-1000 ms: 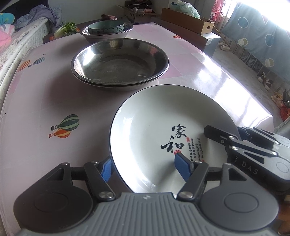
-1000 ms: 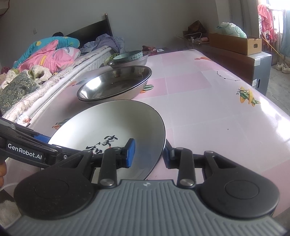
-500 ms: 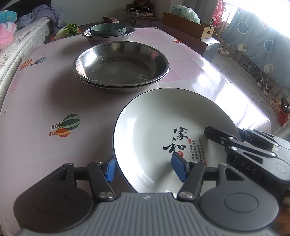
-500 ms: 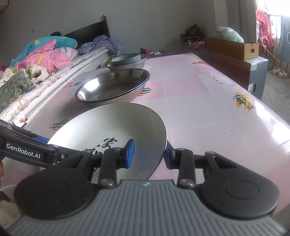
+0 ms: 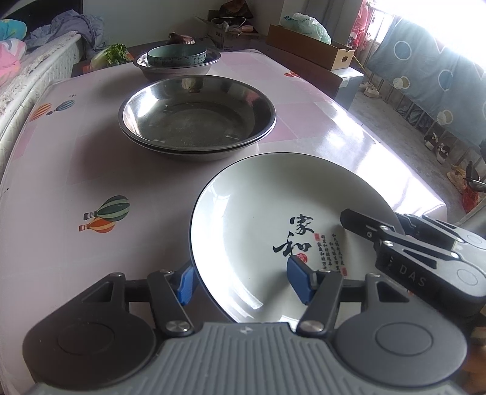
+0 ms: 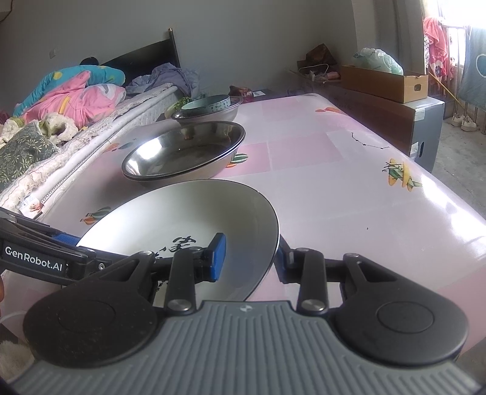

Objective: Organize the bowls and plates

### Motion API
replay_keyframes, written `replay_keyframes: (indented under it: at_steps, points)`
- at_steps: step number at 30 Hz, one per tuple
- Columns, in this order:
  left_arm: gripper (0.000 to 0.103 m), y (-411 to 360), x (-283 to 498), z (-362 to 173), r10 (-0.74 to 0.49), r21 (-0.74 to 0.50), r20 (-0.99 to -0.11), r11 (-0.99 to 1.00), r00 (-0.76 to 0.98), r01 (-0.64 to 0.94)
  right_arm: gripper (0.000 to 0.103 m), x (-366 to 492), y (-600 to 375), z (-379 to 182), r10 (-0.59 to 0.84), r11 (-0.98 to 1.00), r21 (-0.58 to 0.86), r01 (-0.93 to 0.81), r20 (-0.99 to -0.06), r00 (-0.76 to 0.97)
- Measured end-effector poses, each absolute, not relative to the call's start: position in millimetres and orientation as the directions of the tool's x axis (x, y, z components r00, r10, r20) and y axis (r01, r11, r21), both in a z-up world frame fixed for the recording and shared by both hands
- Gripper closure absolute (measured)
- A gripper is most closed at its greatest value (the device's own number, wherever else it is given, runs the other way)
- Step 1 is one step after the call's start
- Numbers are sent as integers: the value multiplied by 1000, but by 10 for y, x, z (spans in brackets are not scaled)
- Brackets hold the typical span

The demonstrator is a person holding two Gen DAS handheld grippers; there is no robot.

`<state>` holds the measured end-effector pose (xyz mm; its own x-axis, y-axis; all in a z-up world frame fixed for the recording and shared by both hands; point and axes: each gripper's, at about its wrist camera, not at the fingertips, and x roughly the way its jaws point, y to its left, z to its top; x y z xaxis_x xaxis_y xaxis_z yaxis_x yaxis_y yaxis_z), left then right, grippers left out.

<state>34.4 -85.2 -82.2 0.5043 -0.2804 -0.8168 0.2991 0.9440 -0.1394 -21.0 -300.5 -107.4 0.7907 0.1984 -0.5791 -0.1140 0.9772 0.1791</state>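
Two grippers hold one white plate, dark-rimmed, with black brush characters and small red seals on its face; it sits tilted at the near end of the pink table, nothing in it.

Left gripper: jaws straddle the plate's near-left rim, one blue pad under the outside edge, the other on the inner face; whether they press firmly cannot be told.

Right gripper: jaws straddle the plate's right rim, one blue pad on the inner face, the other behind the edge; clamping pressure likewise cannot be told.

Steel basins: two wide shallow ones nested, just beyond the plate, no contents visible.

Deeper steel bowl: behind the basins, holding a pale green patterned bowl, whose interior is hidden.

Cardboard box: off the table's far right, a green plastic bag resting in or on it.

Left wrist view only: balloon prints on the tablecloth, leafy greens beside the far bowl, blue circle-patterned curtain, shoes on the floor, the right gripper's body lettered "DAS".

Right wrist view only: bed alongside the table with pink and blue bedding, dark headboard, and the left gripper's arm marked "GenRobot.AI".
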Motion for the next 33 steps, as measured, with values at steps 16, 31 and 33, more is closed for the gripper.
replay_keyframes:
  at_steps: [16,31,33]
  points:
    - [41,-873,288,-699,-289,-134,-794,942,535,309,70,-235,-3023,-962,191,979,172,-113,-551,813]
    - [41,-836,309,-648,-298,-148,-786,941,542,303,70,-238,-3007,-868,186,980,165,-115,-533,826]
    - [41,-826,317,-643,-299,-151,-785,942,542,300,70,-233,-3004,-857,187,980,165,-116,-531,826]
